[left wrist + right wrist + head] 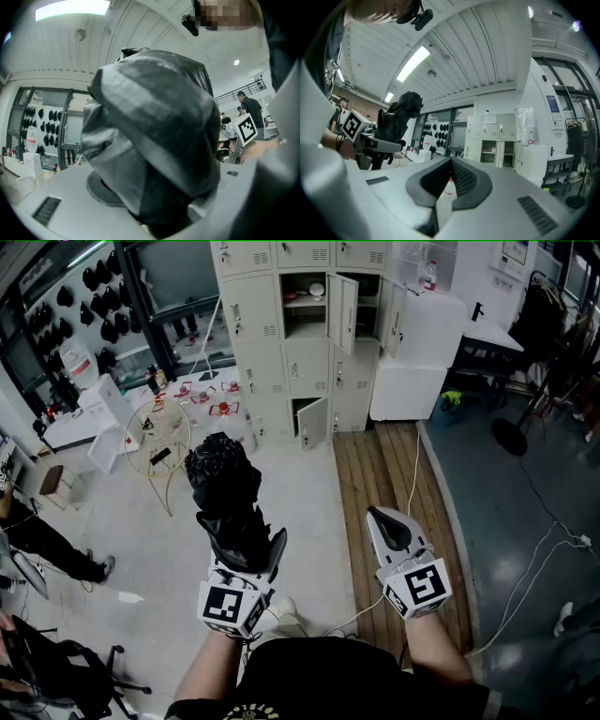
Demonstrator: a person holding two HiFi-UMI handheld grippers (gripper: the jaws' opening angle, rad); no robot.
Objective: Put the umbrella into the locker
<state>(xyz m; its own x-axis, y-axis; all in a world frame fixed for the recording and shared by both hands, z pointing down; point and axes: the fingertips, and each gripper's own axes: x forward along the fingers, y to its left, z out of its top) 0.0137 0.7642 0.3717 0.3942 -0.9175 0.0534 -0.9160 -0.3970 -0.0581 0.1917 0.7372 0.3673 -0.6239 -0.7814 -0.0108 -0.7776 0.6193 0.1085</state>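
We clamp folded black umbrella [223, 486] in left gripper [240, 542], well short of locker bank [253, 315]. Empty right gripper [385, 519] pinched shut. We should grip firmly, walk closer, aim at bank's open upper compartment [306, 322], clear of its door [348, 310].

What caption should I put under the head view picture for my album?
Left gripper holds a black umbrella, right gripper shut and empty, facing the lockers.

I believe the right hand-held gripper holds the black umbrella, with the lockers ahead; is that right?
Not quite: the left hand-held gripper holds the black umbrella, as the head view shows. The lockers do stand ahead.
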